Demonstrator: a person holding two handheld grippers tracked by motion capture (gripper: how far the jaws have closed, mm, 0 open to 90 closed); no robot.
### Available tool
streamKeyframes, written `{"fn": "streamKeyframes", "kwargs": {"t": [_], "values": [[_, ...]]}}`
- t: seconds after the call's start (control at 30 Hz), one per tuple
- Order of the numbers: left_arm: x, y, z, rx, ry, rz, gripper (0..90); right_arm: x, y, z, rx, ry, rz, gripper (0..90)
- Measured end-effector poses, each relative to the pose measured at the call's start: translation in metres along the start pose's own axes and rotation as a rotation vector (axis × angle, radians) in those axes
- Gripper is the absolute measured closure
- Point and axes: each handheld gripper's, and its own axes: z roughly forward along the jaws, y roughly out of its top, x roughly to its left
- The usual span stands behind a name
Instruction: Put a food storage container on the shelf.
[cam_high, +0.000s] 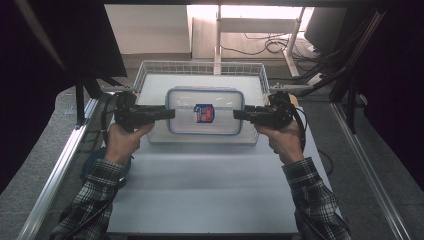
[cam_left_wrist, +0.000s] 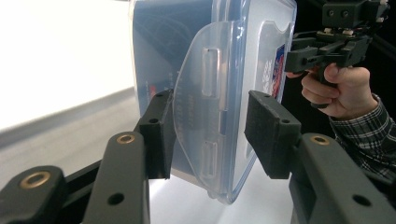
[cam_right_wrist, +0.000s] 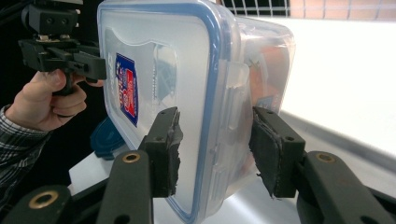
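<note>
So there's a clear plastic container (cam_high: 205, 111) with a blue-trimmed lid sitting in a white wire basket (cam_high: 150, 70) at the far end of the desk (cam_high: 200, 190) — it's got a red and blue sticker (cam_high: 203, 113) on top. The left tool (cam_high: 170, 113) comes at the container's left end and the right tool (cam_high: 238, 114) at its right end, each held in a hand. In the left gripper view the jaws stand apart around the opened side latch (cam_left_wrist: 201, 116), one pad touching it, the other clear. In the right gripper view the jaws are spread too — straddling the lid edge and its latch (cam_right_wrist: 236, 93), not clamped.
</note>
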Motion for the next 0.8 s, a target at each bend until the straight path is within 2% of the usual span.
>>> {"fn": "streamKeyframes", "kwargs": {"t": [0.33, 0.47, 0.8], "values": [[0.012, 0.029, 0.003, -0.010, 0.003, -0.003, 54.0, -0.012, 0.026, 0.005, -0.026, -0.002, 0.014, 53.4], [0.019, 0.037, 0.006, -0.032, -0.006, -0.025, 53.9, -0.016, 0.036, 0.008, -0.030, -0.009, 0.021, 53.3], [0.040, 0.043, 0.011, -0.040, -0.008, -0.060, 53.8, -0.029, 0.051, 0.022, -0.016, -0.026, 0.040, 53.0]]}}
